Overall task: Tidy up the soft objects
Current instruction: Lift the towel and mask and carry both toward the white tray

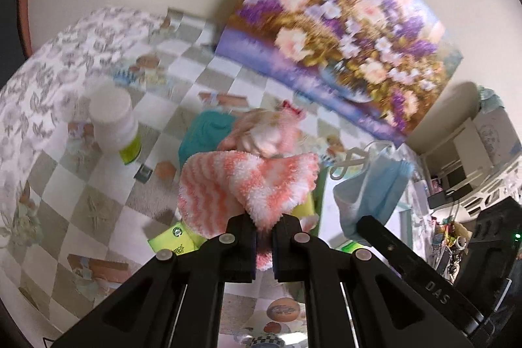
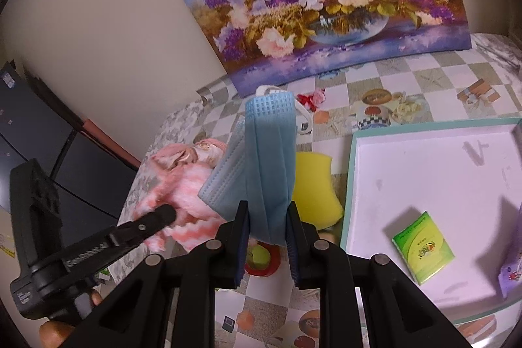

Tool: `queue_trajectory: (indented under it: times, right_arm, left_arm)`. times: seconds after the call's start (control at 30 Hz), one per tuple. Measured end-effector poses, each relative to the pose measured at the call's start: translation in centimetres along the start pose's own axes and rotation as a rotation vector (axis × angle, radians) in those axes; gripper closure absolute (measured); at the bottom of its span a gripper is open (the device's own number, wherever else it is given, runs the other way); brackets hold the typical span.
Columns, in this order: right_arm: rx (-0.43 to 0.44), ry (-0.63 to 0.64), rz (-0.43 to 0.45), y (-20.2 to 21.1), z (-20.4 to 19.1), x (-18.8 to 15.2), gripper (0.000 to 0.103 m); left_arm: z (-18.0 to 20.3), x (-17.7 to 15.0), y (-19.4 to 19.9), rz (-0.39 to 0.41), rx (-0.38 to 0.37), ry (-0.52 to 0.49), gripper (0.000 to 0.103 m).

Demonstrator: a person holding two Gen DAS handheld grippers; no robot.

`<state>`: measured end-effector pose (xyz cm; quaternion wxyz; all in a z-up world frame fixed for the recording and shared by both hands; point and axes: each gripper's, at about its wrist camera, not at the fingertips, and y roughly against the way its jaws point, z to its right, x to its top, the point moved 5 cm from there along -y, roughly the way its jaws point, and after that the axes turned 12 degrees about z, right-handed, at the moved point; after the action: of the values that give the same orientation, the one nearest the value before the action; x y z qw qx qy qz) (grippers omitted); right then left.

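- Left tongs clenched on a pink-and-white fuzzy cloth, lifted above the desk.
- Right tongs clamped on a blue face mask, held up in the air.
- Only the right view shows the white tray with a green tissue pack in it, and a yellow sponge beside the tray.
- Only the left view shows a white bottle and teal cloth.

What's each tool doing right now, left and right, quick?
Left tool: closed on the pink striped fuzzy cloth, lifted off the table.
Right tool: closed on the blue face mask, held up.
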<state>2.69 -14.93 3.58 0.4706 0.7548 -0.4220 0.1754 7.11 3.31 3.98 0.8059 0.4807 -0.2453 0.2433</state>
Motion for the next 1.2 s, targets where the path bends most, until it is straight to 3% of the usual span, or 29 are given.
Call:
queue_trajectory:
  times: [0.43, 0.63, 0.87, 1.2]
  right_arm:
    - [-0.037, 0.003, 0.059, 3.0, 0.8, 1.4, 0.081]
    - [-0.162, -0.009, 0.064, 3.8, 3.9, 1.8, 0.081]
    - [-0.361, -0.102, 0.057, 4.8, 10.7, 1.7, 0.081]
    - [-0.514, -0.208, 0.064, 6.0, 17.6, 1.8, 0.081]
  left_arm:
    - [2.5, 1.7, 5.0, 0.142, -0.086, -0.041, 0.097]
    - [5.5, 1.4, 5.3, 0.158, -0.129, -0.105, 0.097]
    - [8.7, 0.1, 3.0, 0.125, -0.137, -0.177, 0.097]
    - [15.2, -1.0, -1.9, 0.054, -0.174, -0.276, 0.096]
